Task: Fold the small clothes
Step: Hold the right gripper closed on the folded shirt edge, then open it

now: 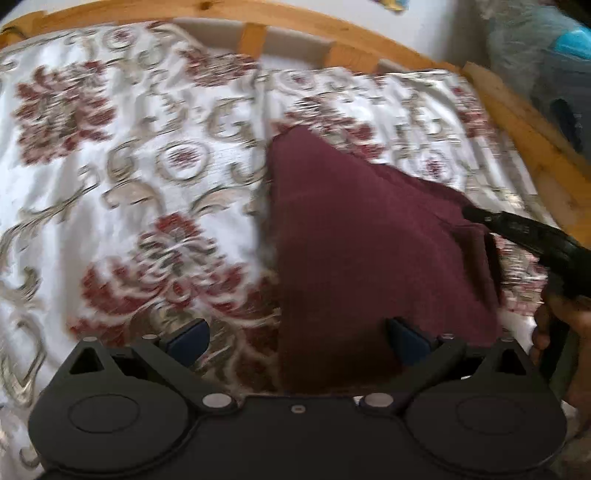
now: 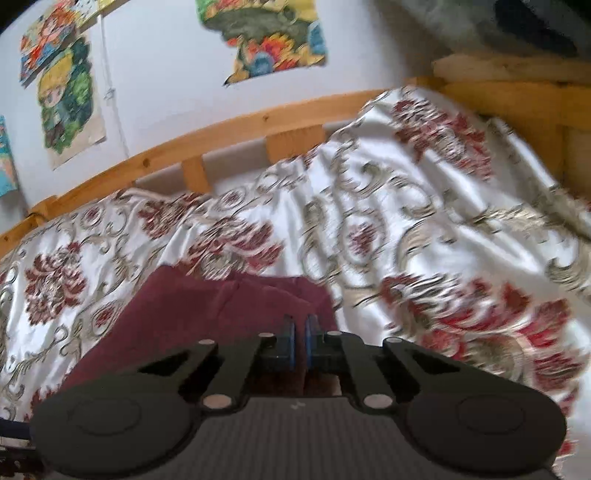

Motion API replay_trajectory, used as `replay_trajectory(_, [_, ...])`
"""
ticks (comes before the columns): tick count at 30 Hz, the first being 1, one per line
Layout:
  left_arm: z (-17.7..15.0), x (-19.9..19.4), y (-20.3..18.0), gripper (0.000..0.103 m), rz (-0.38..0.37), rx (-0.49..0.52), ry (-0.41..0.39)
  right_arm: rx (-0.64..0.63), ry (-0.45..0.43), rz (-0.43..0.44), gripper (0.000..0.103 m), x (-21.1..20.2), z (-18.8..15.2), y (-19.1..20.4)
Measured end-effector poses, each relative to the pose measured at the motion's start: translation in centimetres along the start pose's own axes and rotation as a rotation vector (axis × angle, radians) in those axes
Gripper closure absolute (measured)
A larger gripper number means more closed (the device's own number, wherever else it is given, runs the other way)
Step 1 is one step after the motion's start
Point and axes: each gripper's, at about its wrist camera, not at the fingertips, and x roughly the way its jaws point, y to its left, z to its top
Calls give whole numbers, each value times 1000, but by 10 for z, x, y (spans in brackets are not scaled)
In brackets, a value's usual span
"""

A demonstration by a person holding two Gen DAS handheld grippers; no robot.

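Observation:
A small maroon garment (image 1: 369,236) lies on the floral bedspread (image 1: 110,166), one side lifted. My left gripper (image 1: 295,339) is open, its blue-padded fingers (image 1: 188,338) spread wide over the garment's near edge, holding nothing. My right gripper (image 2: 300,338) is shut on the maroon garment (image 2: 207,306), pinching its edge between the blue pads. It also shows in the left wrist view (image 1: 517,229) as a black arm at the cloth's right edge, raising it.
A wooden bed rail (image 1: 332,33) runs along the far side and a wooden frame (image 1: 535,147) on the right. The rail also shows in the right wrist view (image 2: 221,136), below a white wall with colourful pictures (image 2: 273,37). A grey fluffy item (image 1: 524,40) lies beyond the bed.

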Motion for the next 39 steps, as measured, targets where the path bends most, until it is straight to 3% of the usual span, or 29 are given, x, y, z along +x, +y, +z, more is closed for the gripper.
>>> replay_trajectory(2, [3,0,0,1,-59,18,-3,21,4,-13,96,-1,2,-10])
replay_trajectory(6, [7,0,2,1,-98,12,-13,49,40,-21,96,6,0,-19])
replay_trajectory(14, [7,14,16,1,-81,-74,61,44,78,-36,96,11,-8,-17])
replay_trajectory(23, [7,16,14,1,-69,-55,72,46,93,-36,96,6,-9,-18])
replay_trajectory(27, [6,17,12,1,-62,-45,75,62,92,-28,91,7,-9,-19])
replay_trajectory(29, [5,17,11,1,-59,-38,74,73,89,-19,82,6,-9,-20])
replay_trajectory(31, [5,17,11,1,-56,-32,73,87,79,-11,55,4,-8,-21])
replay_trajectory(39, [4,18,10,1,-55,-34,76,101,48,63,19,-6,-3,-17])
